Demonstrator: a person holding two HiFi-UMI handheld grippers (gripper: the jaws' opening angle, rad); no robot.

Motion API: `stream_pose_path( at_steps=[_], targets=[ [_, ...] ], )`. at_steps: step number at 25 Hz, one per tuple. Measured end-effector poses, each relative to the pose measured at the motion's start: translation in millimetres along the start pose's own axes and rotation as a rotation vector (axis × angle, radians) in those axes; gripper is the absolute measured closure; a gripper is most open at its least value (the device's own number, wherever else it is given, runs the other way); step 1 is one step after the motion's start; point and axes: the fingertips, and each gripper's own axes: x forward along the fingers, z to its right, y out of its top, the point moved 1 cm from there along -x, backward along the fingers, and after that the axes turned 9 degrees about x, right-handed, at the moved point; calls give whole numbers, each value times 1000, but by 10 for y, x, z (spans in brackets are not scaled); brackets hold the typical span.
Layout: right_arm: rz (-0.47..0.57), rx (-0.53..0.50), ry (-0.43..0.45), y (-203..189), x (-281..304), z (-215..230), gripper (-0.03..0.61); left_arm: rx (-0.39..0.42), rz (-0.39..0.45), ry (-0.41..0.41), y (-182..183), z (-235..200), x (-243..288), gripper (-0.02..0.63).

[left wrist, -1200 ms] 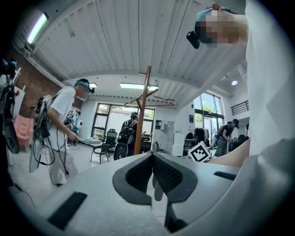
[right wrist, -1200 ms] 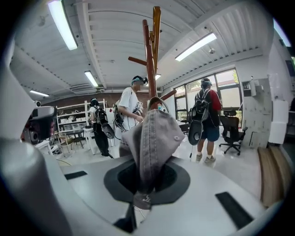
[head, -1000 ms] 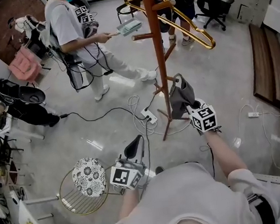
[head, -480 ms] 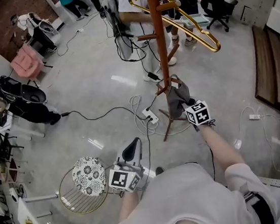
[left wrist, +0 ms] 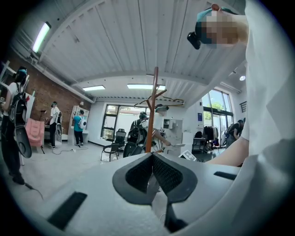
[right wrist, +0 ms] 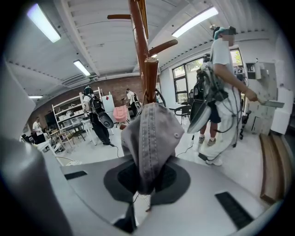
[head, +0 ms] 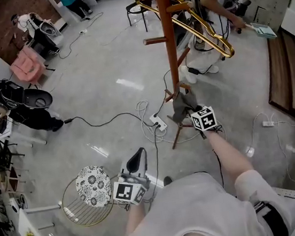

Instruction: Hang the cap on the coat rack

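**A:** Which step is in hand?

**B:** The cap (right wrist: 148, 133) is being brought to the rack (head: 168, 42). A fold of its grey cloth is clamped in the right gripper (right wrist: 146, 179), whose jaws are drawn narrow on it. The crown is held up just in front of a low peg (right wrist: 150, 76).

**A:** Is it hooked on yet?

**B:** That cannot be told for sure. In the right gripper view the peg's end is seen just above the crown. In the head view the cap is seen close against the rack's lower part. The hanging is judged not yet done, since the cloth is gripped and no weight appears to be taken by the peg.

**A:** And the left gripper (left wrist: 152, 159)?

**B:** It is held low, well apart from the rack, with jaws together and nothing between them. No part in this step seems to be asked of it.

**A:** What is called for next?

**B:** Probably the cap's opening is to be lifted over the peg's tip and lowered until it is borne there. Only then should the jaws be parted and the gripper drawn back, so that the cloth is not dragged off with it.
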Motion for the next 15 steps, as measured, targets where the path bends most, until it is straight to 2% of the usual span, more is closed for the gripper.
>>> stream_pose_path(
  at_steps=[15],
  targets=[
    [-6, -6, -6, -20, 56, 7, 558, 0, 0, 7, 6, -31, 21, 604]
  ],
)
